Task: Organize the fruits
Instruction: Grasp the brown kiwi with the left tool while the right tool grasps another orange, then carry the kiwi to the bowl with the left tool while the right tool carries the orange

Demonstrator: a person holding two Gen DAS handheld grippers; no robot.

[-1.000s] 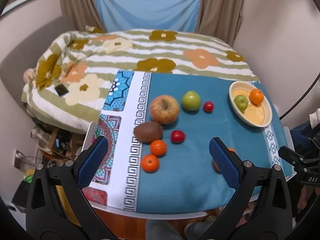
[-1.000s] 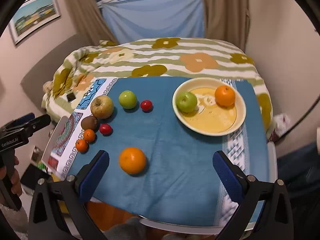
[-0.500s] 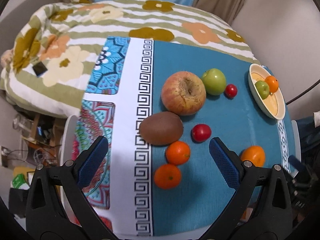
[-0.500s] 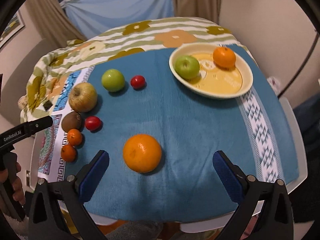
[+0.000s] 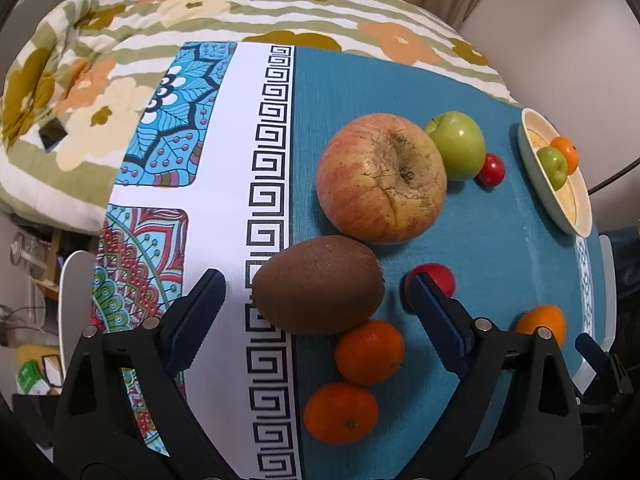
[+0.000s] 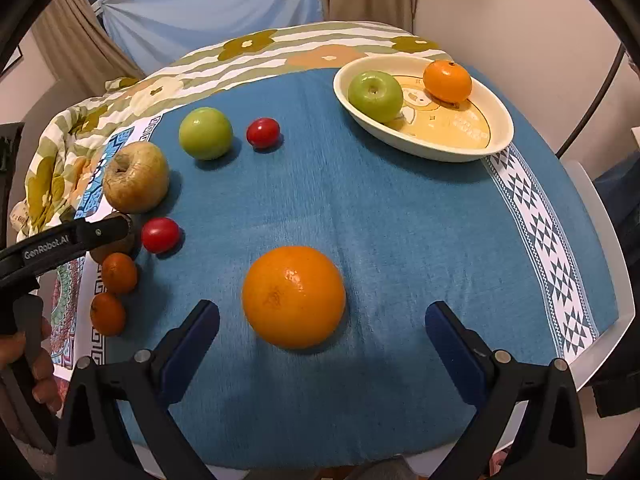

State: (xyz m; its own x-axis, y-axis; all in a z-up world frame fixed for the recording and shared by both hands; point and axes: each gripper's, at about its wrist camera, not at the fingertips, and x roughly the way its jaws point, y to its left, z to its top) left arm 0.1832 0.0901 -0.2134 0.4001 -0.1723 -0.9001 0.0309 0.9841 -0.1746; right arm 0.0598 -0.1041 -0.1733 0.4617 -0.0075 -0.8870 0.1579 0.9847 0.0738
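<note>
Blue cloth (image 5: 500, 240) crowded: closing left tool (image 5: 316, 300) astride kiwi (image 5: 318, 284), seemingly untouched; right tool (image 6: 322, 328) released, orange (image 6: 294, 296) ahead.

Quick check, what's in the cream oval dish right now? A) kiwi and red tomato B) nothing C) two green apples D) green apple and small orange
D: the cream oval dish holds one green apple and one small orange; the other fruit lies out on the blue cloth.
</note>
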